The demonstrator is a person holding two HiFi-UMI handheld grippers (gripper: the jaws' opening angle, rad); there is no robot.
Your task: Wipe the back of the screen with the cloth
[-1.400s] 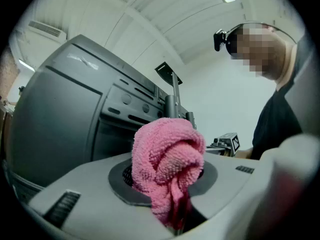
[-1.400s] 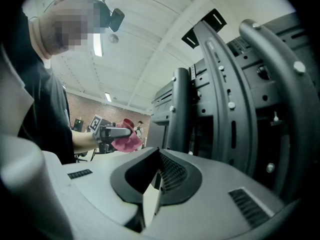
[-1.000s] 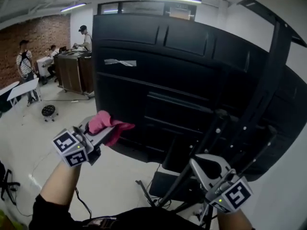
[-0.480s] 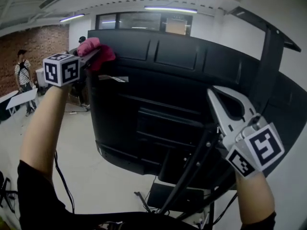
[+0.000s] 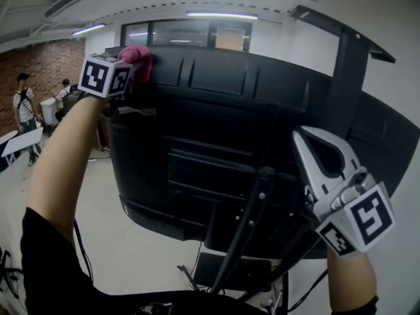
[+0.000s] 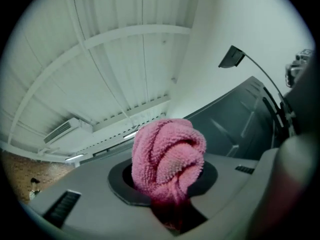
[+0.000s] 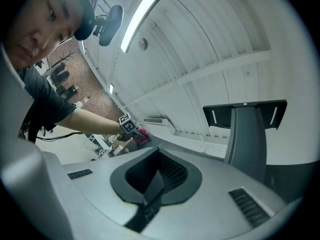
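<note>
The big black back of the screen (image 5: 216,130) fills the middle of the head view, tilted on its stand. My left gripper (image 5: 136,59) is raised to the screen's top left corner and is shut on a bunched pink cloth (image 5: 138,54), which rests against the top edge. In the left gripper view the pink cloth (image 6: 167,161) bulges out between the shut jaws, with the screen back (image 6: 235,124) to the right. My right gripper (image 5: 308,146) is held up at the lower right beside the stand, jaws closed with nothing in them (image 7: 150,189).
A black stand post (image 5: 344,77) rises at the right and slanted stand legs (image 5: 246,235) cross the lower middle. People (image 5: 23,104) stand by desks far left near a brick wall. Grey floor (image 5: 131,241) lies below the screen.
My left gripper rose from low near the screen's bottom left up to its top left corner with the cloth. My right gripper lifted from the bottom edge to mid height.
</note>
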